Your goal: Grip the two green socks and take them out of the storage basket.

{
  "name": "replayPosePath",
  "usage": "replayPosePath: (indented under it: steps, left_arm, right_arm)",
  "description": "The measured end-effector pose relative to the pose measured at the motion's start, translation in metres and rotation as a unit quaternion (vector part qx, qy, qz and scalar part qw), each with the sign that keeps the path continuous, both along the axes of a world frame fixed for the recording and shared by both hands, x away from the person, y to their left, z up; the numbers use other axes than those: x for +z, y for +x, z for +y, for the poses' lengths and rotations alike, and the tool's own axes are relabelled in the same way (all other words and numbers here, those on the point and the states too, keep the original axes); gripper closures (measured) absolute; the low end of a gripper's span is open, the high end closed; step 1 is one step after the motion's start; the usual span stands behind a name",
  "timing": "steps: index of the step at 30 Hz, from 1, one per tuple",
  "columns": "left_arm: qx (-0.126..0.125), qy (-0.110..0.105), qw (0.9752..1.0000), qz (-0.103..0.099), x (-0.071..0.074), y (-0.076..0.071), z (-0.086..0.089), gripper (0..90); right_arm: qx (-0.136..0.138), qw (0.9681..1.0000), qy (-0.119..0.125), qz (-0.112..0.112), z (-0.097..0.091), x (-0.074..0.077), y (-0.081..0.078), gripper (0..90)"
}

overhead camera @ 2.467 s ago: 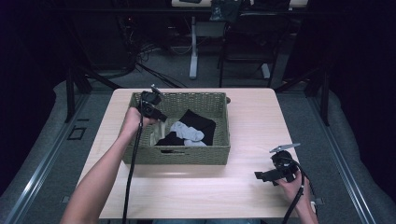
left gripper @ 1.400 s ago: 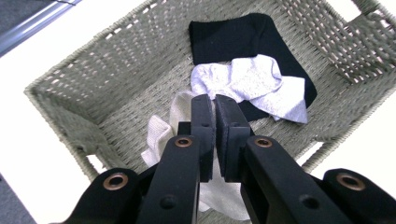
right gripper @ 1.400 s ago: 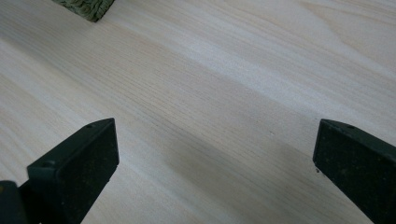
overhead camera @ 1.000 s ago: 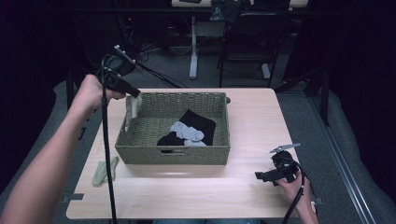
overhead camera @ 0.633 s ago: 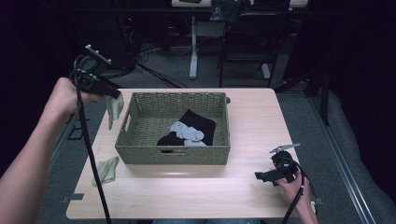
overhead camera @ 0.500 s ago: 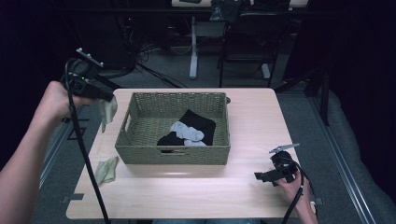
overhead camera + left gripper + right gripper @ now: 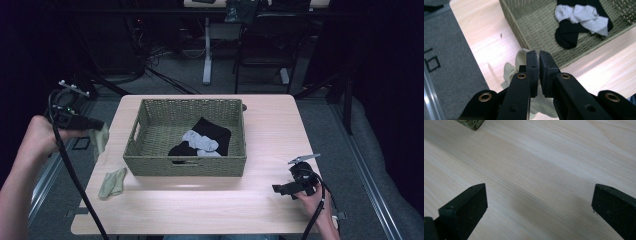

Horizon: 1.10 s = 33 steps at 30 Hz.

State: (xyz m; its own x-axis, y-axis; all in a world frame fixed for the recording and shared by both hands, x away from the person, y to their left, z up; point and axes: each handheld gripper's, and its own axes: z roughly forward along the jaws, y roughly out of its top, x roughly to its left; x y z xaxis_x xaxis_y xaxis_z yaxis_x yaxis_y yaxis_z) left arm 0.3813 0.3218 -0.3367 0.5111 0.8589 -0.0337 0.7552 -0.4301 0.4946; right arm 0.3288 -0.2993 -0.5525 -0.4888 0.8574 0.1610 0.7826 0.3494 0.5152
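Observation:
My left gripper [image 7: 95,124] hangs off the table's left side, shut on a pale green sock [image 7: 100,138] that dangles from its jaws. In the left gripper view the jaws pinch that sock [image 7: 520,58], and the cloth falls below them. A second pale green sock [image 7: 112,182] lies flat on the table in front of the basket's left corner. The green woven basket [image 7: 183,167] holds black socks [image 7: 212,131] and a grey sock [image 7: 200,142]. My right gripper [image 7: 278,189] rests low on the table at the front right, open, with bare wood between its pads [image 7: 464,207].
The wooden table [image 7: 200,210] has free surface in front of and to the right of the basket. Grey floor [image 7: 451,65] lies just left of the table edge. Chairs and cables stand in the dark behind.
My left gripper has carried the green sock from above the basket's left rim out to the left and downward. The other green sock stays on the table. The right gripper has not moved.

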Motion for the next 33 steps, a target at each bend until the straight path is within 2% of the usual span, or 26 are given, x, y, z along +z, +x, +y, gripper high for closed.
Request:
replayPosePath:
  steps: [4, 7, 9, 11, 13, 16, 18, 19, 22, 25, 28, 29, 30, 31, 33]
  left_arm:
    - [0.014, -0.001, 0.9998, 0.012, -0.024, -0.004, 0.007, 86.1]
    - [0.025, -0.011, 0.9994, 0.020, -0.043, -0.005, 0.012, 86.1]
    - [0.032, -0.028, 0.9988, 0.023, -0.056, -0.005, 0.017, 85.9]
    - [0.045, -0.029, 0.9982, 0.026, -0.070, -0.003, 0.021, 85.9]
    - [0.055, -0.040, 0.9970, 0.037, -0.086, 0.000, 0.025, 85.9]
    - [0.069, -0.025, 0.9962, 0.048, -0.110, 0.004, 0.027, 85.9]
    - [0.076, -0.012, 0.9961, 0.043, -0.126, 0.007, 0.025, 85.9]
    - [0.076, -0.011, 0.9957, 0.051, -0.134, 0.009, 0.025, 85.9]
    - [0.087, -0.021, 0.9940, 0.063, -0.156, 0.015, 0.024, 85.1]
    - [0.101, -0.038, 0.9918, 0.068, -0.172, 0.021, 0.027, 83.7]
    - [0.111, -0.076, 0.9884, 0.070, -0.179, 0.023, 0.033, 72.0]
    - [0.115, -0.085, 0.9875, 0.065, -0.180, 0.023, 0.034, 64.6]
    - [0.119, -0.091, 0.9867, 0.062, -0.178, 0.021, 0.036, 50.2]
    - [0.125, -0.094, 0.9862, 0.056, -0.176, 0.019, 0.036, 50.2]
    - [0.131, -0.097, 0.9858, 0.041, -0.167, 0.013, 0.039, 37.1]
  right_arm:
    - [0.000, 1.0000, -0.001, 0.000, 0.000, 0.000, 0.000, 0.0]
    - [0.000, 1.0000, -0.001, 0.000, 0.000, 0.000, 0.000, 0.0]
    - [0.001, 1.0000, -0.001, -0.001, 0.000, 0.000, 0.000, 0.0]
    - [-0.001, 1.0000, 0.000, -0.002, 0.000, 0.000, 0.000, 0.0]
    - [-0.002, 1.0000, 0.002, -0.002, 0.000, 0.000, 0.000, 0.0]
    - [0.000, 1.0000, 0.002, -0.001, -0.001, 0.001, 0.000, 0.0]
    - [-0.002, 1.0000, 0.002, -0.001, -0.001, 0.000, 0.000, 0.0]
    - [0.000, 1.0000, 0.001, -0.002, -0.001, 0.000, 0.000, 0.0]
    - [-0.001, 1.0000, 0.000, -0.003, 0.000, 0.000, 0.000, 0.0]
    - [0.000, 1.0000, 0.002, 0.000, -0.001, 0.000, 0.000, 0.0]
    - [-0.004, 1.0000, 0.004, -0.003, -0.002, 0.000, 0.000, 0.0]
    - [-0.004, 1.0000, 0.003, -0.002, -0.002, 0.000, 0.000, 0.0]
    - [-0.004, 1.0000, 0.003, -0.003, -0.002, 0.000, 0.000, 0.0]
    - [-0.004, 1.0000, 0.003, -0.003, -0.002, 0.000, 0.000, 0.0]
    - [-0.004, 1.0000, 0.004, -0.003, -0.002, 0.000, 0.000, 0.0]
